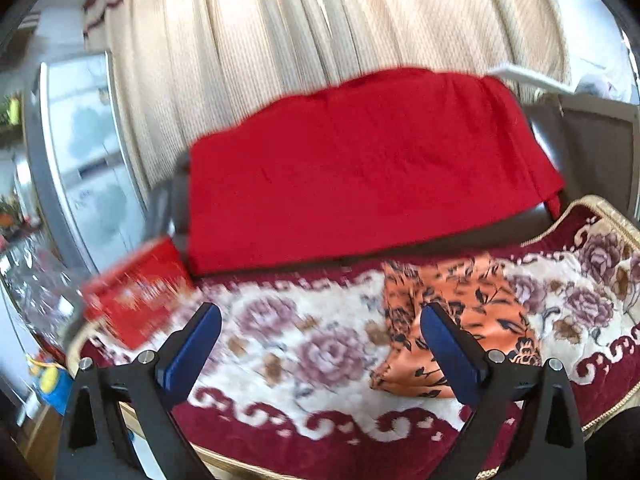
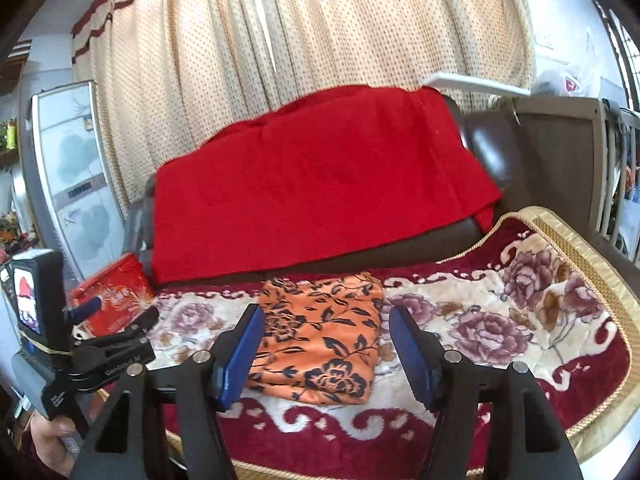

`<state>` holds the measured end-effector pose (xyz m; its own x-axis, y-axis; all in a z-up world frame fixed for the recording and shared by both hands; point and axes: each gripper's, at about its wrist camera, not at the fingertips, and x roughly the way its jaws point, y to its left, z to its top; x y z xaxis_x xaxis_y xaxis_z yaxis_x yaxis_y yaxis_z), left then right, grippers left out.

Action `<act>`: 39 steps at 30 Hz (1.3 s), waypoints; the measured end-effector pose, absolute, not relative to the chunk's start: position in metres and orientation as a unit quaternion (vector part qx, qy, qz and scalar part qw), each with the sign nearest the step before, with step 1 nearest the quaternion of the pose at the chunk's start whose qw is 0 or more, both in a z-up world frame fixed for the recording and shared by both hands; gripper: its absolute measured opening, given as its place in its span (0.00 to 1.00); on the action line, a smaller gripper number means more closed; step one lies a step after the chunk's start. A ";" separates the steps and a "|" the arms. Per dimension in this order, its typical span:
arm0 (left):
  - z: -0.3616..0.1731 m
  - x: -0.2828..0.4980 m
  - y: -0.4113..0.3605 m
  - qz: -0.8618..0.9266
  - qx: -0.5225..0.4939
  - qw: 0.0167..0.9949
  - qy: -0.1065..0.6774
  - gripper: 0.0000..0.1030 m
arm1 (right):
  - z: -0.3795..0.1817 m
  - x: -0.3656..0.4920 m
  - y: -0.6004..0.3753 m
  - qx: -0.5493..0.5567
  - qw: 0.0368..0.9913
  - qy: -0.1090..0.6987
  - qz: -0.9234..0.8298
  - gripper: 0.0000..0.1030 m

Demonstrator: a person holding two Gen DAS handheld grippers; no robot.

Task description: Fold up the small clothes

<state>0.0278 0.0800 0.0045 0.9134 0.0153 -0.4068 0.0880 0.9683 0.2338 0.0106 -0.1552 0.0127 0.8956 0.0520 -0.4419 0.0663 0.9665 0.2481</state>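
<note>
Both tongs are seen spread with nothing between their blue pads. From the left wrist view, the left tongs [image 1: 320, 344] are held wide above a floral blanket [image 1: 304, 360], cream with mauve roses and a dark red scrolled border. From the right wrist view, the right tongs [image 2: 326, 350] are parted less widely.

An orange garment with a black leaf print [image 2: 320, 332] is found folded into a rough rectangle and lying flat on the blanket. In the right wrist view it is placed directly ahead of the right tongs, framed between the two pads but not touched by them. In the left wrist view the same garment [image 1: 460, 320] is set ahead and to the right, partly hidden behind the right-hand pad [image 1: 450, 356].

Beyond the garment, a dark sofa back [image 2: 492, 148] is draped with a plain red cloth [image 2: 312, 188], and a dotted cream curtain [image 2: 320, 32] is hung behind it. To the left of the tongs a red printed packet [image 2: 116, 292] is seen; its lettering is too blurred to be read. The left tongs' black body [image 2: 108, 356] is visible at the left edge of the right wrist view, where pale writing is printed on the frame, though it cannot be made out with certainty. A hand [image 2: 52, 448] is gripped around its handle below.
</note>
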 end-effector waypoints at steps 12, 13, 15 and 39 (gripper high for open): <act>0.080 -0.039 0.111 0.001 0.094 0.986 0.138 0.97 | 0.059 -0.056 -0.131 0.099 0.973 0.210 -0.014 0.67; 0.084 -0.043 0.114 0.003 0.090 0.987 0.135 0.97 | 0.063 -0.060 -0.130 0.099 0.973 0.207 -0.014 0.67; 0.092 -0.050 0.121 0.003 0.078 0.989 0.129 0.97 | 0.071 -0.068 -0.129 0.098 0.975 0.200 -0.014 0.67; 0.142 -0.106 0.174 0.063 0.023 0.996 0.058 1.00 | 0.105 -0.100 -0.093 0.076 0.981 0.177 -0.003 0.68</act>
<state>-0.1058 0.1740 0.1419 0.9852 0.1289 -0.1128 -0.1235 0.9909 0.0539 -0.1001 -0.0930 0.1045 0.9377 0.0214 -0.3469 0.0325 0.9883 0.1487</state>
